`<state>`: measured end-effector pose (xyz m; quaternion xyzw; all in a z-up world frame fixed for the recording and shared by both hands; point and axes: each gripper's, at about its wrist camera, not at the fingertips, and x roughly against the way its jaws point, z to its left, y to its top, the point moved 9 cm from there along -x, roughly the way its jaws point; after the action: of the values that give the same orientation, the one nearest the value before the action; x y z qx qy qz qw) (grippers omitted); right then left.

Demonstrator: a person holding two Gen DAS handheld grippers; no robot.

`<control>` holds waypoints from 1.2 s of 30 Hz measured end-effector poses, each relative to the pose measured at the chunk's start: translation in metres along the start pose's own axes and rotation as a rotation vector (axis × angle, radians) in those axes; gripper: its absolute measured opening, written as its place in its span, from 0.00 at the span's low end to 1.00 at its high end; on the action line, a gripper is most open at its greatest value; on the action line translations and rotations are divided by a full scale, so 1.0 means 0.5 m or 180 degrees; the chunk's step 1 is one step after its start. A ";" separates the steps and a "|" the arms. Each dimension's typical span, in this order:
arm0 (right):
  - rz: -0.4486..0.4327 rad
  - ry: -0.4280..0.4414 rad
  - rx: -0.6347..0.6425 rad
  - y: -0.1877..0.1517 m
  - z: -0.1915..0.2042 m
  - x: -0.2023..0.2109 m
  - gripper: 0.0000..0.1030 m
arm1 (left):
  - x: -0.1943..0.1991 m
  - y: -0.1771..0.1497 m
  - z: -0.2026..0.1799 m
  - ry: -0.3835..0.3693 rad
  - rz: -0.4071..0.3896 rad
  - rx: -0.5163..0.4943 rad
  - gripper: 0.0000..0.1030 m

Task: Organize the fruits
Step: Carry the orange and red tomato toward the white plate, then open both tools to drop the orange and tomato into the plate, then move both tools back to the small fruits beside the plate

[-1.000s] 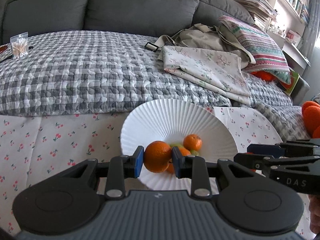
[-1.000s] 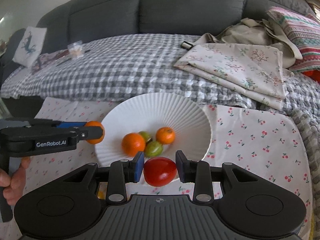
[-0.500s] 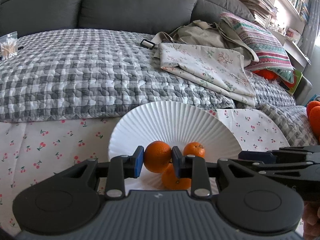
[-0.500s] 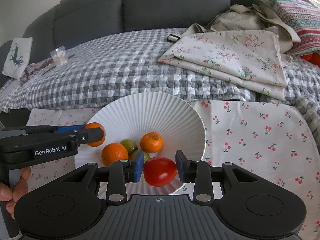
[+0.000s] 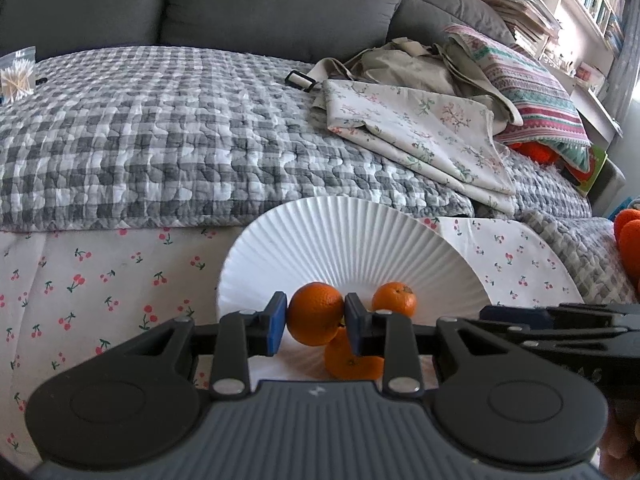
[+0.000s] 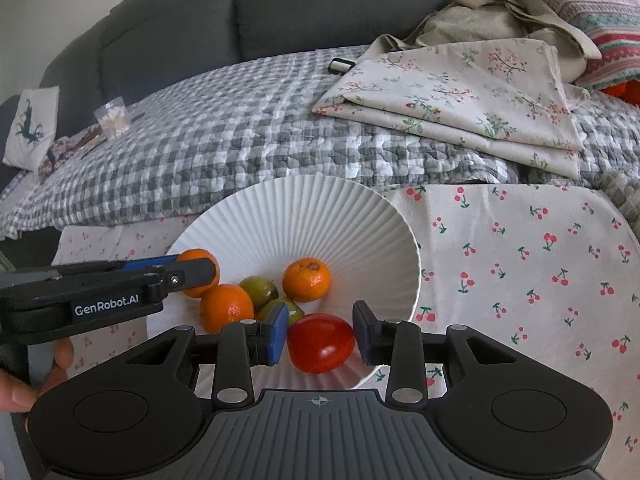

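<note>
A white ribbed bowl [image 5: 352, 240] [image 6: 312, 216] stands on a cherry-print cloth. My left gripper [image 5: 315, 316] is shut on an orange [image 5: 315, 313] and holds it just above the bowl's near side. My right gripper [image 6: 320, 330] holds a red tomato [image 6: 321, 342] over the bowl's near edge; the right pad stands slightly off it. In the bowl lie two oranges [image 6: 226, 307] [image 6: 306, 280] and two green fruits [image 6: 258, 290]. The left gripper also shows in the right wrist view [image 6: 192, 272], the right gripper's side in the left wrist view [image 5: 560, 320].
The cherry-print cloth [image 6: 520, 248] covers the table. Behind it a grey sofa with a checked quilt [image 5: 160, 140], folded floral fabric [image 5: 412, 128], a beige bag and a striped pillow [image 5: 532, 84]. A cotton swab bag [image 5: 16, 76] lies far left. Orange things [image 5: 630, 236] at far right.
Both grippers have come lower and closer over the bowl with their fruits. The right jaws have widened a little around the tomato.
</note>
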<state>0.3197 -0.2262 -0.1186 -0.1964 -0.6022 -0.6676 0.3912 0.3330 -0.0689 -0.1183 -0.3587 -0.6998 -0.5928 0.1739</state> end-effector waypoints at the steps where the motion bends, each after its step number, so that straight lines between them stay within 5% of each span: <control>1: -0.0021 0.0000 -0.0022 0.002 -0.001 0.003 0.44 | 0.002 0.001 0.001 0.0002 -0.0002 0.0006 0.30; 5: -0.0117 -0.0007 -0.0094 0.014 -0.006 0.021 0.50 | 0.019 0.007 0.007 0.0021 -0.0071 0.0067 0.47; 21: -0.0232 -0.0108 -0.0349 0.027 -0.039 0.087 0.67 | 0.089 0.002 0.024 0.0167 -0.0064 0.0153 0.60; 25: -0.0233 -0.0098 -0.0381 0.023 -0.038 0.107 0.80 | 0.108 -0.004 0.021 0.0205 -0.0048 0.0117 0.65; 36: -0.0220 -0.0067 -0.0066 -0.007 0.023 0.163 0.94 | 0.158 -0.046 0.026 0.0307 0.0111 0.0092 0.72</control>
<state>0.2644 -0.2384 -0.0589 -0.1865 -0.6057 -0.6849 0.3596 0.2652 -0.0339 -0.0847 -0.3393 -0.6926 -0.5961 0.2230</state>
